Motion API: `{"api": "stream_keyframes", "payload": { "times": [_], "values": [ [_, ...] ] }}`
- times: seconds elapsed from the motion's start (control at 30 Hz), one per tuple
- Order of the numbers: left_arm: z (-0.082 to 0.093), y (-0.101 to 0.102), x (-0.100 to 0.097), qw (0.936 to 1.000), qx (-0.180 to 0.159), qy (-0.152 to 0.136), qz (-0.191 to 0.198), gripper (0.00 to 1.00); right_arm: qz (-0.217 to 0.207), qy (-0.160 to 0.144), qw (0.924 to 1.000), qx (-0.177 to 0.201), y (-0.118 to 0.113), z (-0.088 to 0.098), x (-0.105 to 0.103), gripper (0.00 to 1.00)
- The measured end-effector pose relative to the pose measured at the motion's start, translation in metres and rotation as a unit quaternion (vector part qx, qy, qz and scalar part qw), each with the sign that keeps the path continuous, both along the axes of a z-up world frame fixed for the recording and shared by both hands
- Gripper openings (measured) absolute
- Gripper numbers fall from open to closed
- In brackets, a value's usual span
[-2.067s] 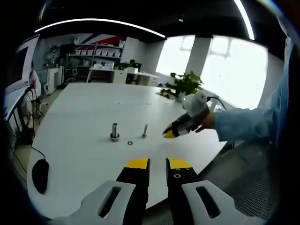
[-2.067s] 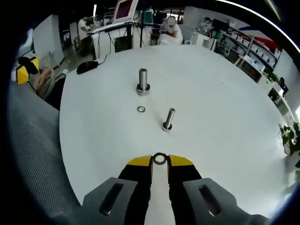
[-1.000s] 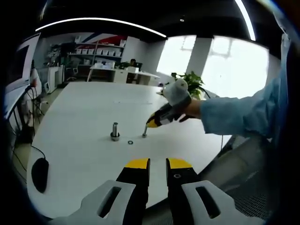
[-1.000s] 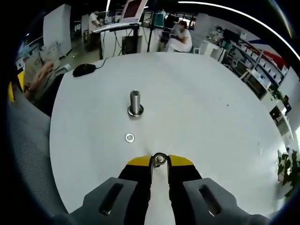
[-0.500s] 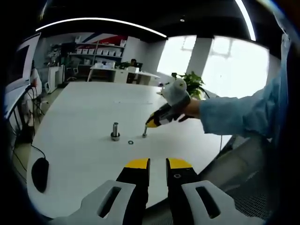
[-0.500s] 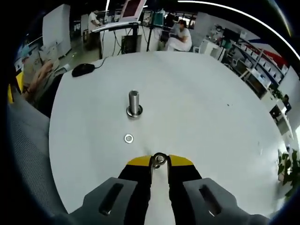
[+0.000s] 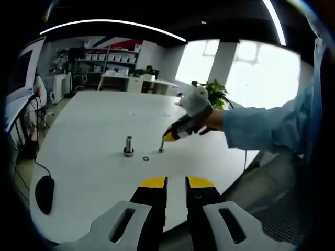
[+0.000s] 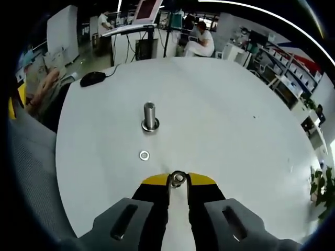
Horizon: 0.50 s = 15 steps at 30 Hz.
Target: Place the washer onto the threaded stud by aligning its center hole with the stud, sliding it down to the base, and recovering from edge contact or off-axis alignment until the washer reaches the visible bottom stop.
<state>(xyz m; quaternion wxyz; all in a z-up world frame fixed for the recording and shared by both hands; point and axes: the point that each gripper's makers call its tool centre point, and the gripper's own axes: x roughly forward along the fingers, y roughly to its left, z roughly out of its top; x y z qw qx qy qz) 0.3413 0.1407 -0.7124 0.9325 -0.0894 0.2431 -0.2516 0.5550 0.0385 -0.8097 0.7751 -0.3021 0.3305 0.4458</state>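
My right gripper (image 8: 178, 179) is shut on a small steel washer (image 8: 178, 178), gripped by its edges at the yellow tips. In the left gripper view the right gripper (image 7: 167, 137), held by a hand in a blue sleeve, has its tips right above the thin threaded stud (image 7: 161, 147) standing on the white table (image 7: 94, 120). In the right gripper view the stud's top appears to show inside the washer's hole, and the rest of the stud is hidden under the jaws. My left gripper (image 7: 177, 182) hovers off the table's near edge, open by a narrow gap and holding nothing.
A thicker stud on a wide base (image 8: 149, 117) (image 7: 128, 147) stands nearby, with a loose washer (image 8: 144, 155) (image 7: 145, 157) lying flat between the two studs. A black mouse (image 8: 92, 78) (image 7: 44, 194) lies near the table's edge. A potted plant (image 7: 207, 94) stands at the far side.
The right gripper carried the washer from off the table's side over to the thin stud. Over the last half second it barely moved. The left gripper stayed put.
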Motion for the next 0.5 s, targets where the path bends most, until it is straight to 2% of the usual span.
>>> {"api": "stream_keyframes", "payload": {
  "times": [0.33,0.5],
  "values": [
    [0.0002,-0.0003,0.0002,1.0,-0.001,0.0,-0.001,0.11,0.005,0.006,0.9999,-0.012,-0.0016,-0.0024,0.0029,0.14],
    [-0.0005,0.0002,0.0007,1.0,-0.001,0.0,-0.001,0.11,0.015,0.021,0.9993,-0.027,0.0016,-0.0033,0.0041,0.14]
  ]
}}
